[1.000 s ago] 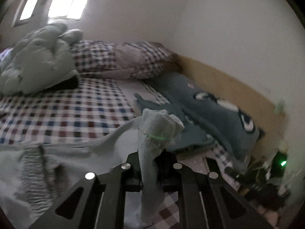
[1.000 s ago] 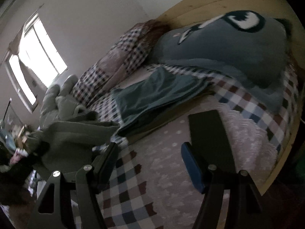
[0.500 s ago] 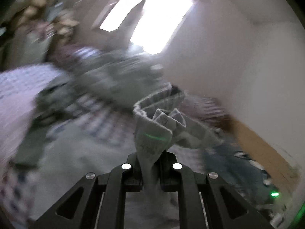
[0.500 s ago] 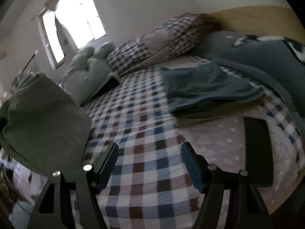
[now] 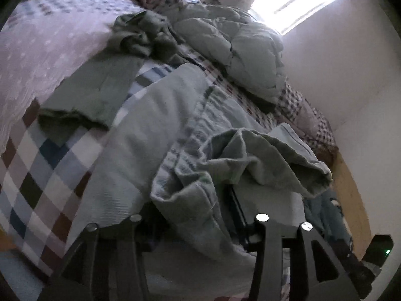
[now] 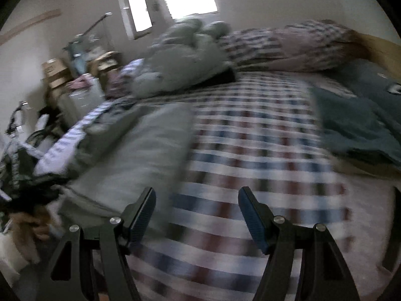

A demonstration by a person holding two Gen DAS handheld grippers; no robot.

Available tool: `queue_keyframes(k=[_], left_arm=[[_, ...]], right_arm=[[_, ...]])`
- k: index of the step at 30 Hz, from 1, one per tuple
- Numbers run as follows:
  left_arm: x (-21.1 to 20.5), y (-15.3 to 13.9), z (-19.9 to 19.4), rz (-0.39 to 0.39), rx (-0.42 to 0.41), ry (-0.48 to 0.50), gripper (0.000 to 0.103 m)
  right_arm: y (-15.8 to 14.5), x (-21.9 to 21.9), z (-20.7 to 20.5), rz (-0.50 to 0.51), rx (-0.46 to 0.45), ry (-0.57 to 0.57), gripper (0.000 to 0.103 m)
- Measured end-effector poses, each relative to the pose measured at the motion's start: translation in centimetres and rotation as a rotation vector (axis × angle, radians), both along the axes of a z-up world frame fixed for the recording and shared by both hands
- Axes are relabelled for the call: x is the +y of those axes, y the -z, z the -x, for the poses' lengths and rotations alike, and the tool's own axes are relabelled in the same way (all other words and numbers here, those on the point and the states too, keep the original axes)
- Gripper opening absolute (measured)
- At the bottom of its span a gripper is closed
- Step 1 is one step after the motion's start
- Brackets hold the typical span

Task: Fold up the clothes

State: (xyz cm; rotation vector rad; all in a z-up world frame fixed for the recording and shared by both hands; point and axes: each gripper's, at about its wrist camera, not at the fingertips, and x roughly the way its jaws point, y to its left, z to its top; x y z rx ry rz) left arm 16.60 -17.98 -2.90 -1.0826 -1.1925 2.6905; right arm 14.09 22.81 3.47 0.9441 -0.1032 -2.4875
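Note:
A pale grey-green garment (image 5: 155,135) with a ribbed band lies spread on the checked bed cover (image 5: 37,175). Its bunched end (image 5: 250,160) drapes loose over my left gripper (image 5: 198,215), whose jaws stand wide apart with cloth lying between them. In the right wrist view the same garment (image 6: 140,150) lies at the left on the checked cover (image 6: 250,150). My right gripper (image 6: 196,200) is open and empty, low over the cover beside the garment's edge.
A darker green garment (image 5: 100,85) lies crumpled beyond the pale one. A pale duvet (image 6: 185,57), checked pillows (image 6: 295,45) and a dark blue garment (image 6: 356,120) lie on the bed. Boxes and clutter (image 6: 62,75) stand off its left side.
My left gripper has opened and let go of the garment end it pinched, and swung down and left over the bed. My right gripper has swung left toward the garment, still open.

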Motion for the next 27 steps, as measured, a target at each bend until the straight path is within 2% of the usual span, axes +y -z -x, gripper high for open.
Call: queue_keyframes(k=[3, 6, 9, 14, 15, 16, 19, 22, 27], left_arm=[[-0.2, -0.2, -0.2, 0.023, 0.005, 0.013, 0.051], [-0.2, -0.5, 0.1, 0.036, 0.008, 0.035, 0.055], [-0.6, -0.3, 0.8, -0.011, 0.014, 0.055, 0.060], [-2.1, 0.7, 0.5, -0.124, 0.023, 0.060, 0.060], [-2.5, 0.8, 0.4, -0.141, 0.024, 0.059, 0.060], [-2.8, 0.9, 0.3, -0.157, 0.024, 0.057, 0.060], [-3.4, 1.1, 0.0, -0.181, 0.022, 0.056, 0.060], [-3.8, 1.2, 0.0, -0.201, 0.020, 0.062, 0.060], [-4.4, 1.5, 0.1, -0.249, 0.017, 0.074, 0.060]], right_arm=[[-0.6, -4.7, 0.7, 0.058, -0.024, -0.118, 0.072], [0.0, -9.4, 2.4, 0.022, -0.073, -0.196, 0.072], [0.8, -13.8, 4.4, -0.020, -0.129, -0.266, 0.072], [1.1, -17.7, 7.4, 0.002, -0.212, -0.322, 0.072], [0.6, -18.3, 7.8, 0.009, -0.214, -0.329, 0.069], [-0.1, -19.2, 8.3, 0.006, -0.210, -0.336, 0.062], [-2.3, -22.7, 9.9, -0.056, -0.173, -0.360, 0.053], [-3.7, -26.8, 11.2, -0.105, -0.157, -0.402, 0.052], [-2.7, -32.7, 13.1, -0.223, -0.188, -0.434, 0.052]])
